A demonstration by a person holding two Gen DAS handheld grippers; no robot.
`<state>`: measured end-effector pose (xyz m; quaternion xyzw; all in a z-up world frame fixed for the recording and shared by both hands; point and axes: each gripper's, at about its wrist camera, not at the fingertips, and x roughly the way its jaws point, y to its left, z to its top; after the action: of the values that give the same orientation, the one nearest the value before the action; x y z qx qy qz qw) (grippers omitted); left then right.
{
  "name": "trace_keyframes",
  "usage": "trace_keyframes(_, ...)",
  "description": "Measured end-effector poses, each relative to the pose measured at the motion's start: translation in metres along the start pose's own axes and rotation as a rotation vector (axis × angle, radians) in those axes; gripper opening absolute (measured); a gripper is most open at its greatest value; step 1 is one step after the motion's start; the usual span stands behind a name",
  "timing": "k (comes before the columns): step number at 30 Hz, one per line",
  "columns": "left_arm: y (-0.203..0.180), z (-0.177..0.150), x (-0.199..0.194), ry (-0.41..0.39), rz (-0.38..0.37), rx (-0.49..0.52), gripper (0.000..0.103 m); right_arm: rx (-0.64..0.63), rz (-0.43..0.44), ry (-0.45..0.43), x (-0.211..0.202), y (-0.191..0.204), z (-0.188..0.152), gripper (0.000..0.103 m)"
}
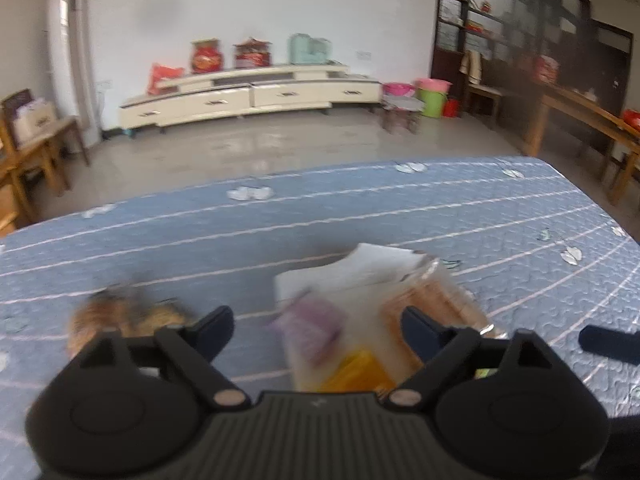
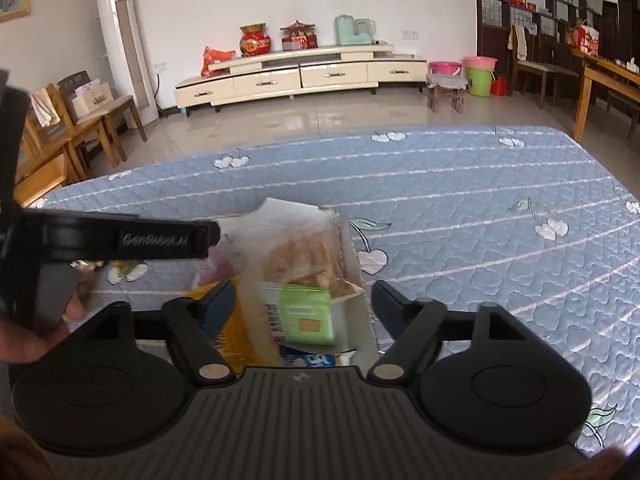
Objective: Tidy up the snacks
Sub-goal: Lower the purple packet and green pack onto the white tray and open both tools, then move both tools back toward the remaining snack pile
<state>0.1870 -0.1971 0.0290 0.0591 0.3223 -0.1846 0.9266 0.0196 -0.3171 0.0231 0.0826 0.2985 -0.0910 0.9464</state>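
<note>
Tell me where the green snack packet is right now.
In the right wrist view the green snack packet lies in the white box, between the open right gripper's fingers, in front of the bagged biscuits.

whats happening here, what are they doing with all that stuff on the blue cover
A person holds a two-finger gripper in each hand over a blue quilted cover, sorting snacks. Both the left gripper and the right gripper have their jaws open and hold nothing. In front of them stands a white box holding snack packets, among them a clear bag of brown biscuits and a green packet. More wrapped snacks lie loose on the cover to the left, too blurred to identify.
</note>
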Motion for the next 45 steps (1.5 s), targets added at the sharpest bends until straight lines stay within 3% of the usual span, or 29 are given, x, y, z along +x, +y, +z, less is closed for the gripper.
trace_keyframes(15,0.082,-0.052,-0.082,-0.018,0.159,-0.111,0.093,-0.093,0.107,0.03,-0.024,0.081,-0.016,0.103)
trace_keyframes(27,0.153,-0.093,-0.113,-0.022,0.262,-0.233,0.093,-0.175,0.217,0.075,-0.01,0.143,-0.024,0.103)
trace_keyframes(34,0.191,-0.107,-0.093,0.014,0.317,-0.311,0.094,-0.217,0.242,0.088,0.0,0.162,-0.031,0.103)
trace_keyframes(38,0.211,-0.108,-0.064,0.067,0.317,-0.38,0.093,-0.218,0.245,0.098,0.007,0.161,-0.038,0.103)
trace_keyframes(45,0.217,-0.087,0.003,0.133,0.343,-0.397,0.094,-0.219,0.237,0.118,0.024,0.16,-0.044,0.103)
